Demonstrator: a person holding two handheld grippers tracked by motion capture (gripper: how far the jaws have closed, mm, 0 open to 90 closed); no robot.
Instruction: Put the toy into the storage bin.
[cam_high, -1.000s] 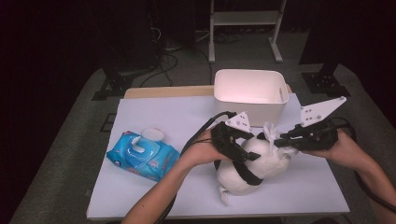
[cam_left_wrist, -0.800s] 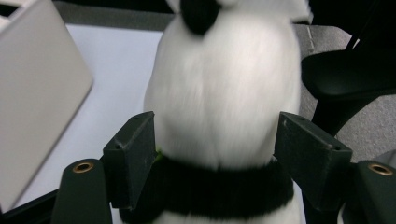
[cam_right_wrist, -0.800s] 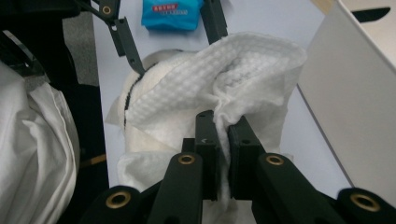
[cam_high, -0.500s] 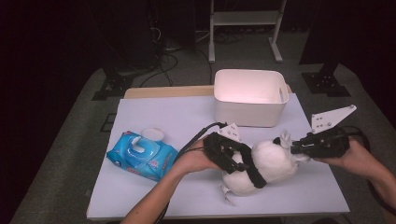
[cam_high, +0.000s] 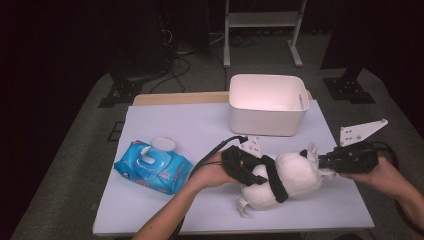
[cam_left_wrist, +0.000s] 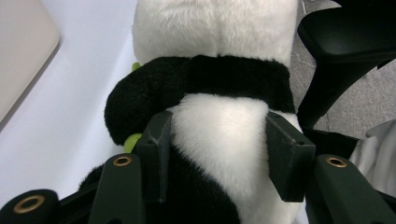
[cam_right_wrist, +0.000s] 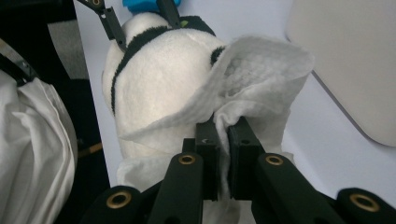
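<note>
A plush panda (cam_high: 287, 180) lies on its side on the white table (cam_high: 165, 127), in front of the white bin (cam_high: 267, 104) and to the right of the blue wipes pack (cam_high: 152, 167). The left gripper (cam_high: 260, 177) comes at the panda from the pack's side; in the left gripper view its jaws have just been closing and now press into the panda's (cam_left_wrist: 219, 126) white-and-black body, one pad on each flank, so it grips the toy. The left hand (cam_high: 212, 172) holding it sits between the pack and the panda.

The right gripper (cam_high: 325, 162) meets the panda from the opposite side, away from the pack. Its jaws are pinched tight on a white wipe (cam_right_wrist: 247, 88), which is folded up against the panda's (cam_right_wrist: 159, 79) white fur in the right gripper view. The bin's (cam_right_wrist: 350, 60) wall stands just beside the wipe there. The right hand (cam_high: 377, 172) rests near the table's edge, beyond the panda from the pack.
</note>
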